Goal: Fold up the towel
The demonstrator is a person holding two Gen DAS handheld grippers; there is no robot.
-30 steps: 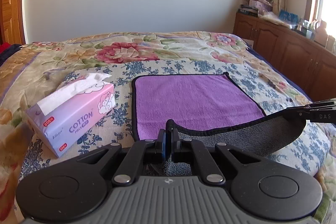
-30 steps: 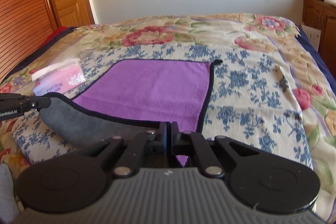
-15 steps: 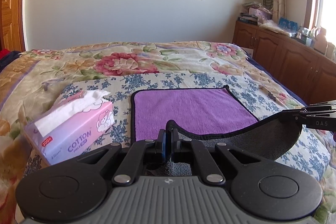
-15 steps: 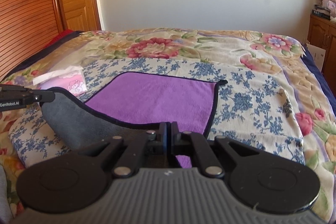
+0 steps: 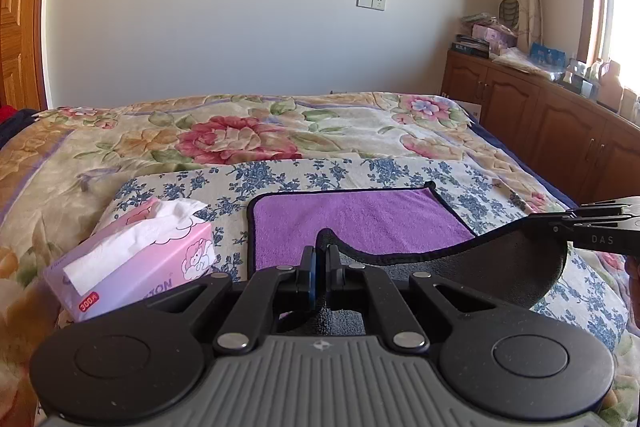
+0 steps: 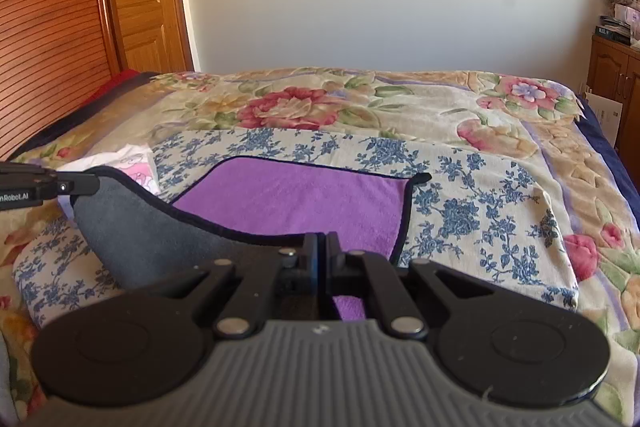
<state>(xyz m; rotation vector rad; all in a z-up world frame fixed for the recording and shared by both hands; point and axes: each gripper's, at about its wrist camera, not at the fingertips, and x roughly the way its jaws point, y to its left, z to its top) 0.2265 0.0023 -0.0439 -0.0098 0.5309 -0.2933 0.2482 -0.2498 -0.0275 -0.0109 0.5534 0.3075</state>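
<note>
Raised higher, towel (image 5: 360,219) near edge (grey underside up), each hand-held gripper clenching a corner

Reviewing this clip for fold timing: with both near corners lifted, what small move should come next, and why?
Probably carry both corners forward toward the far edge. The left gripper and right gripper are each shut on a near corner of the towel, whose grey underside sags between them while the far purple half lies flat on the bed.

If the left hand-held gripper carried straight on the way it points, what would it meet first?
Probably the flat purple half of the towel on the bed; nothing else lies ahead, though depth is uncertain.
</note>
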